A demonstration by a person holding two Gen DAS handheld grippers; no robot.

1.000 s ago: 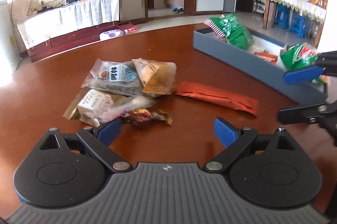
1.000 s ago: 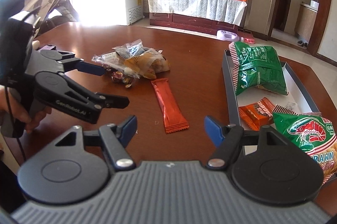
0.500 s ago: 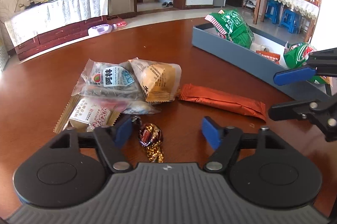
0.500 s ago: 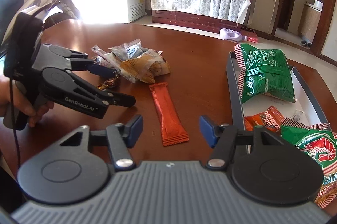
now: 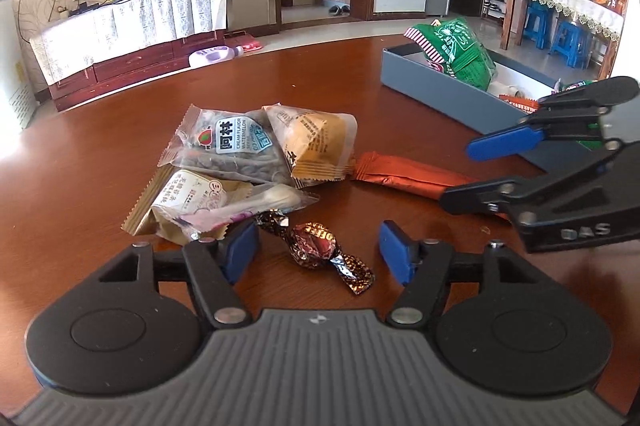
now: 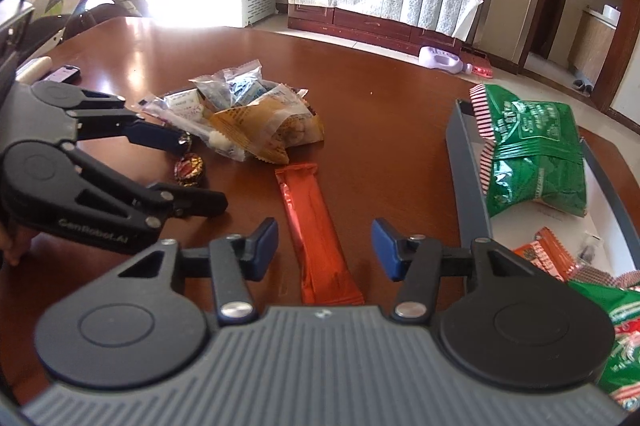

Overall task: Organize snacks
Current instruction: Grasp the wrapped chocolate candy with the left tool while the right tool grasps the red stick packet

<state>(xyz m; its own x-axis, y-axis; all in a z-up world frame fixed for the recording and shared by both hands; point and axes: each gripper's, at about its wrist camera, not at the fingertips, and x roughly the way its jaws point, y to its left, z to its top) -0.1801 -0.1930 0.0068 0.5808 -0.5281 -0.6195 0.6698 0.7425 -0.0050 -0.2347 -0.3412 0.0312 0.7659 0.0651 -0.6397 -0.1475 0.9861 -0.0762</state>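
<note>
On brown table [image 5: 120,129]: your left gripper [image 5: 316,250] spread around foil candy [image 5: 316,246], pads clear. Your right gripper [image 6: 324,246] closing astride orange bar [image 6: 312,222], no contact. Grey box [image 6: 466,185] at 2 o'clock from bar.

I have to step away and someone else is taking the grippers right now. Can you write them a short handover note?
Left gripper: open, straddling the foil-wrapped candy on the table; pads not pressing it.
Right gripper: jaws closing around the orange stick pack, which lies flat between them; not gripped yet.
Already in the grey tray: green chip bag, small orange packet, prawn cracker bag.
Still on the table: candy, stick pack, and a pile of wrapped snacks beyond the candy.
Left to do: finish both grasps, move those to the tray, then clear the pile.
</note>
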